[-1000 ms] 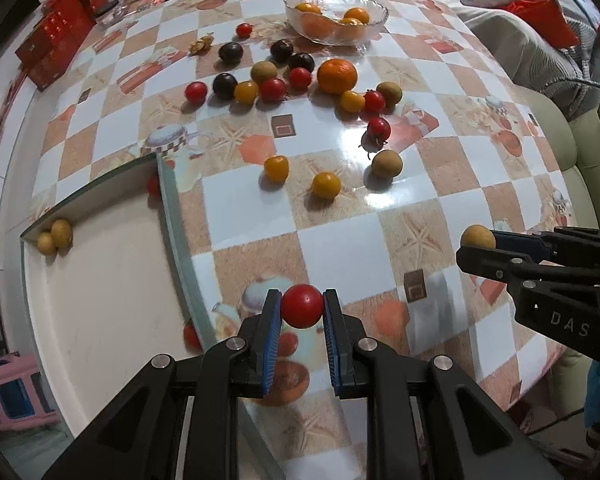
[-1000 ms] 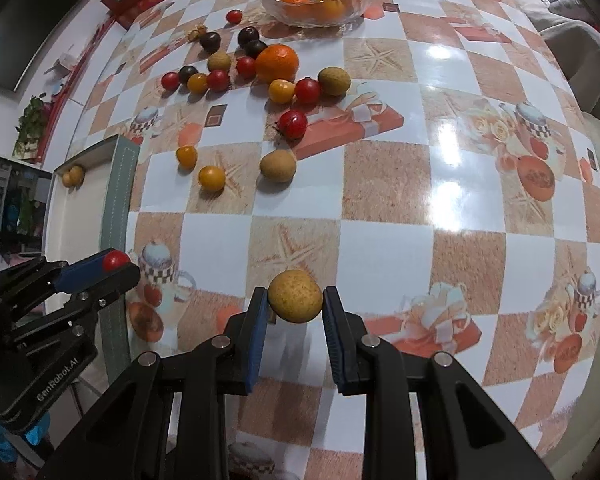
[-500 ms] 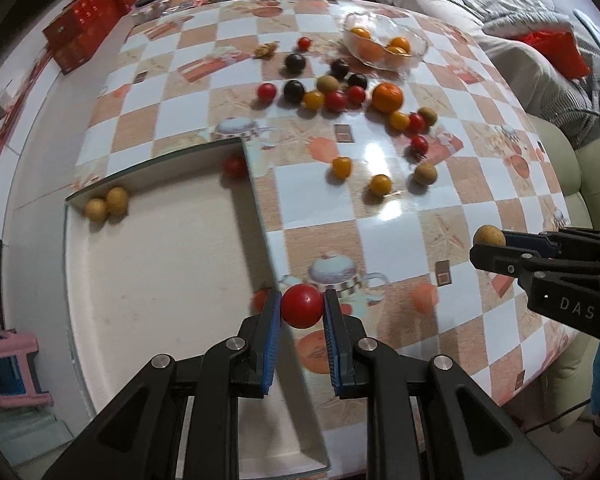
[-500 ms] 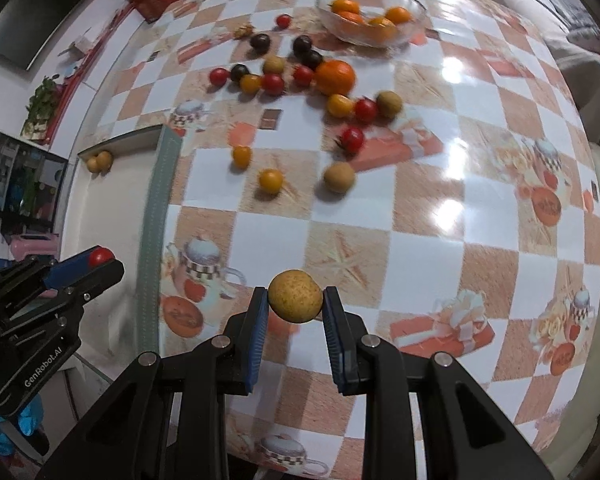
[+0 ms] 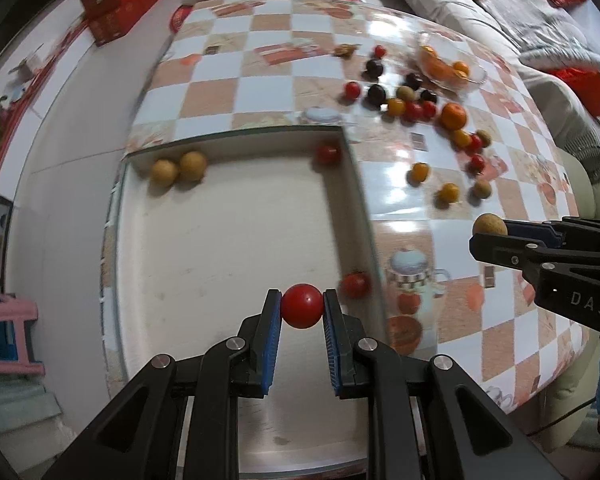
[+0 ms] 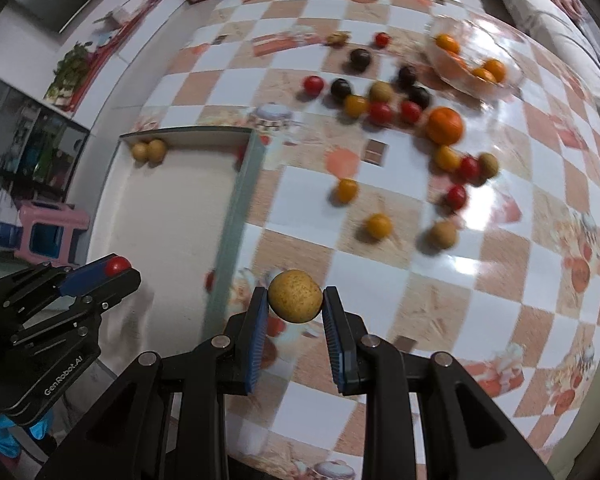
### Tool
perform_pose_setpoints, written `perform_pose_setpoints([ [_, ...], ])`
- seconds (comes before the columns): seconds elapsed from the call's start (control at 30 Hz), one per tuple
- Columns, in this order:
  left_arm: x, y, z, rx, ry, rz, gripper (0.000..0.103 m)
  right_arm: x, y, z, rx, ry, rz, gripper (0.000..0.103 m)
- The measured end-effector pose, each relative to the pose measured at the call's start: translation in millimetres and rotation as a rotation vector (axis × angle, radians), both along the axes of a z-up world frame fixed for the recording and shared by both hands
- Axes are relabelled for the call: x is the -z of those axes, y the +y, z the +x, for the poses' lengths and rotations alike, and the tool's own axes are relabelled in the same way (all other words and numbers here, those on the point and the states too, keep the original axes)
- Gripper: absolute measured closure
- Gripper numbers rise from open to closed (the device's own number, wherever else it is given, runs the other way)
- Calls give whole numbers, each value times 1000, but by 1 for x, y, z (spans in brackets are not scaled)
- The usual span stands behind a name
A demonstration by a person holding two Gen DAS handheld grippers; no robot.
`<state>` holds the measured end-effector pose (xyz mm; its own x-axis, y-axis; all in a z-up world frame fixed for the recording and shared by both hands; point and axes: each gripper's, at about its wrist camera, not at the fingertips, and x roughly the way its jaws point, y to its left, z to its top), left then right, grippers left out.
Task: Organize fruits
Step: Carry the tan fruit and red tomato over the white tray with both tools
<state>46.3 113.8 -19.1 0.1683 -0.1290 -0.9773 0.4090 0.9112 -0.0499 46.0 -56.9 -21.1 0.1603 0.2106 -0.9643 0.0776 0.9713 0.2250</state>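
Left gripper point(image 5: 302, 306) fingers clenched on a red cherry tomato point(image 5: 302, 305), held above the white tray point(image 5: 220, 240), over its near-right part. Right gripper point(image 6: 295, 298) fingers clenched on a tan round fruit point(image 6: 295, 296), held above the checkered worktop point(image 6: 380, 272) just right of the tray's right wall.

Inside the tray: two tan fruits point(image 5: 178, 167) touching each other in the far-left corner, one red tomato point(image 5: 327, 154) in the far-right corner, another red tomato point(image 5: 355, 284) against the right wall, near the left gripper.

Right of the tray, on the worktop, loose fruit is scattered: two small orange ones point(image 6: 364, 208) closest to the tray, a tan one point(image 6: 442, 234) beyond them, then a cluster further off with red, dark, yellow and tan pieces around a large orange point(image 6: 444, 125). A glass bowl point(image 6: 476, 60) with orange fruit sits far right of the tray, past the cluster.

Both views are motion-blurred. A blue glove point(image 6: 4, 436) shows at the left gripper's handle in the right wrist view. Red boxes point(image 5: 120, 12) lie beyond the tray at the worktop's far edge; a pink stool point(image 5: 8, 332) stands on the floor left of the tray.
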Motion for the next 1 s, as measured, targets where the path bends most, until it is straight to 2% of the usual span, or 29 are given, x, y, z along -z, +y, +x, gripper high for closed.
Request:
perform_pose_setpoints([
  [0.47, 15, 58, 12, -112, 24, 20, 81, 6, 68, 36, -120, 3, 20, 73],
  [1.0, 51, 70, 25, -136, 57, 76, 81, 49, 120, 59, -187, 69, 27, 73],
])
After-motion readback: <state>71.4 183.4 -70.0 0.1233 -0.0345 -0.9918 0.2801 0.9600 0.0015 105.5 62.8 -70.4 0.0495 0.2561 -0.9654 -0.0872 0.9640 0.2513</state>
